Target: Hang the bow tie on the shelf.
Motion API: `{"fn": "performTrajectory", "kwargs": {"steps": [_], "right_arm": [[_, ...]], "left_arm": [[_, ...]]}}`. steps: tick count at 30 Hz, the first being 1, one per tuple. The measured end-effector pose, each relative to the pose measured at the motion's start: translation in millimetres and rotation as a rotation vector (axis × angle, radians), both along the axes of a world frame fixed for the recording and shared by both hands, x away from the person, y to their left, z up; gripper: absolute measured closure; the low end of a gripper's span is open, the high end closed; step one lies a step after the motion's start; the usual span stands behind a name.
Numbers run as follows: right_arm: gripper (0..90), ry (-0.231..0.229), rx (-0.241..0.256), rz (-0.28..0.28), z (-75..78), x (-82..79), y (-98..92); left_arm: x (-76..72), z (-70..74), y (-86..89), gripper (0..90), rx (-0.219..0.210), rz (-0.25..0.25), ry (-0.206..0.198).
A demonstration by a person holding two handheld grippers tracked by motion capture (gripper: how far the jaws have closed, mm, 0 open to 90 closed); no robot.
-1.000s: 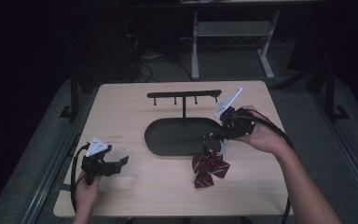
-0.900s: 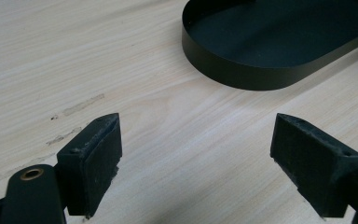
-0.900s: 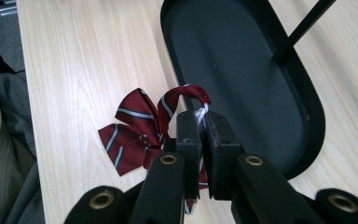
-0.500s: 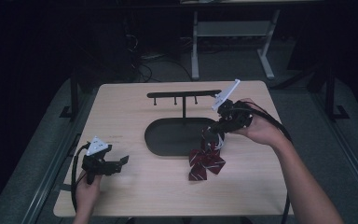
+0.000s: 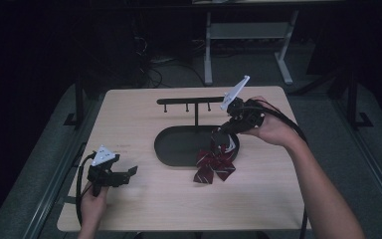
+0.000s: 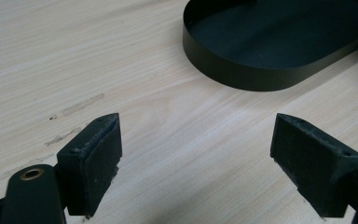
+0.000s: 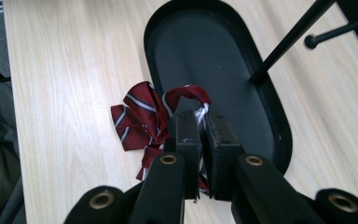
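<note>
A dim room: grey floor (image 5: 179, 79) and a white-legged table frame (image 5: 248, 35) behind.

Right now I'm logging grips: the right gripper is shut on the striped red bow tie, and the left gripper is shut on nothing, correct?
Not quite. The left gripper is open, jaws wide apart over bare table, as the left gripper view shows. The right gripper is indeed shut on the striped red bow tie.

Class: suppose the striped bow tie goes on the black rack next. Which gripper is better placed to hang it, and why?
Probably the right gripper: it is shut on the bow tie, lifted beside the rack. The left gripper is open over bare table, far from both.
</note>
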State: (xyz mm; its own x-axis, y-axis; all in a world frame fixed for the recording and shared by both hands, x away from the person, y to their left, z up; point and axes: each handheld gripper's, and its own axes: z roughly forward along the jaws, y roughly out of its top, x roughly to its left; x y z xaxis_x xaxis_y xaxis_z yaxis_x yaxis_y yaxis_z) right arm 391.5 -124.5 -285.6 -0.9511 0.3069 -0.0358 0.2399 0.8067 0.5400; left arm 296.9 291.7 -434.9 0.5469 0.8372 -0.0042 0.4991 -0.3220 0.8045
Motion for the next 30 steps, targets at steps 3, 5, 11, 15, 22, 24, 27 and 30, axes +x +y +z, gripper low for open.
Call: {"fn": "performTrajectory", "kwargs": {"steps": [3,5,11,15,22,24,27,30], "right_arm": [[84.8,0.001,-0.003,-0.001,1.5,4.0,1.6],[84.8,0.001,-0.004,-0.005,2.4,6.3,3.1],[84.8,0.000,-0.010,-0.009,6.8,14.3,7.1],[84.8,0.007,-0.019,-0.014,9.8,19.7,9.6],[84.8,0.002,-0.028,-0.020,13.9,27.6,10.3],[84.8,-0.001,-0.031,-0.018,15.3,30.0,11.3],[84.8,-0.002,-0.038,-0.019,17.7,32.7,12.7],[84.8,0.003,-0.042,-0.024,19.8,35.5,14.1]], "left_arm": [[-0.7,0.1,1.1,16.3,-0.012,0.007,-0.004],[-0.8,0.3,2.1,16.3,-0.007,0.004,-0.003],[-0.4,0.4,2.6,16.3,-0.007,0.004,0.002],[-0.1,-0.1,1.8,16.3,-0.016,0.007,-0.001],[-0.2,0.0,3.4,16.3,-0.016,0.007,0.001],[-0.2,0.0,3.2,16.3,-0.017,0.007,0.001],[-0.2,0.1,3.1,16.3,-0.016,0.006,0.001],[-0.2,0.0,3.8,16.3,-0.018,0.006,0.001]]}}
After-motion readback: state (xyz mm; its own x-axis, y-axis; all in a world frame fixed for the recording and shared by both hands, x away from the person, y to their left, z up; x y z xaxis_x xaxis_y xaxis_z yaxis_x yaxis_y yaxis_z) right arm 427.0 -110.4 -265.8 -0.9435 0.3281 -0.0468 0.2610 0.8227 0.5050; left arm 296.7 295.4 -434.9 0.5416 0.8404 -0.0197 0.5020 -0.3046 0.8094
